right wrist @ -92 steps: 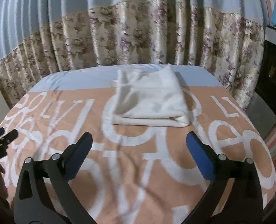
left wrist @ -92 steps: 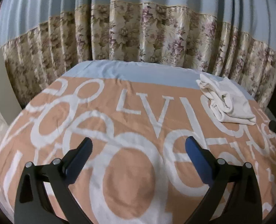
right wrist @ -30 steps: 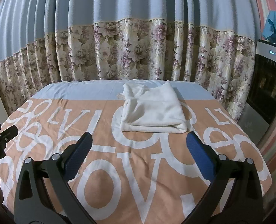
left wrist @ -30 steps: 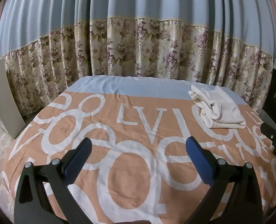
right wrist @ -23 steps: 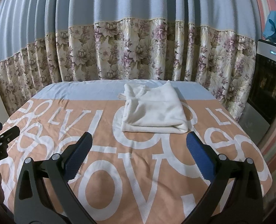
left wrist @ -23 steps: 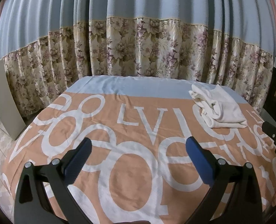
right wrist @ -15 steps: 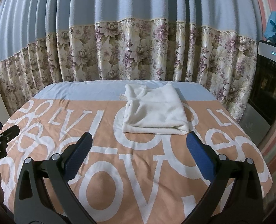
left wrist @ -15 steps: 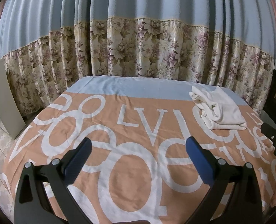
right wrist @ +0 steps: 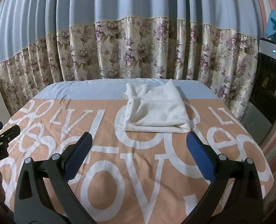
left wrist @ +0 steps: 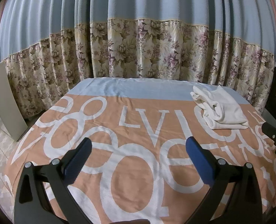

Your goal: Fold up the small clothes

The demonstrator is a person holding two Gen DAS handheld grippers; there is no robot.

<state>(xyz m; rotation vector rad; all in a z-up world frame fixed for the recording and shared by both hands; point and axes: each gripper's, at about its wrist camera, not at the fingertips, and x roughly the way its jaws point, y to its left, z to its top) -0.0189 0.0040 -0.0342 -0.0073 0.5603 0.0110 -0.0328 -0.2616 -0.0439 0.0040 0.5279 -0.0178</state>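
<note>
Folded white garment [right wrist: 154,110] lying at upper centre of the right view, upper right in the left view [left wrist: 220,110], parked near the bedspread's [right wrist: 138,168] far edge, likely finished. Left gripper [left wrist: 138,158] and right gripper [right wrist: 138,156] both spread wide, empty, held low in frame
</note>
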